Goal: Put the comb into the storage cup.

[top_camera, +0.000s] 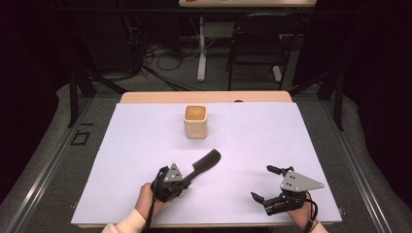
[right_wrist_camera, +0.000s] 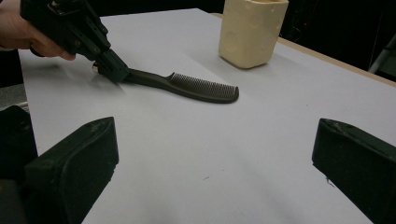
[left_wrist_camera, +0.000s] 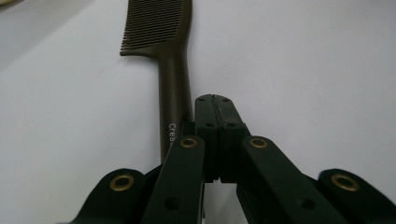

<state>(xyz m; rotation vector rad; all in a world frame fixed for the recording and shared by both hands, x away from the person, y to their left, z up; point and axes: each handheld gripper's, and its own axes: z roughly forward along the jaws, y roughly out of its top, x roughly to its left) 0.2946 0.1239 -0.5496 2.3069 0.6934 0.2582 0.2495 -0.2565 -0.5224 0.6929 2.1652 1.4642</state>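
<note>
Down at the near edge, the right gripper [top_camera: 266,183] rests on the white table [top_camera: 252,136] with its jaws spread wide, nothing between them. Over on the left, the left gripper [top_camera: 187,183] has its jaws clenched tight together, tips beside the handle of the dark comb [top_camera: 206,161] lying flat mid-table. Beyond it, toward the far side, stands the cream cup [top_camera: 196,121], well apart.
</note>
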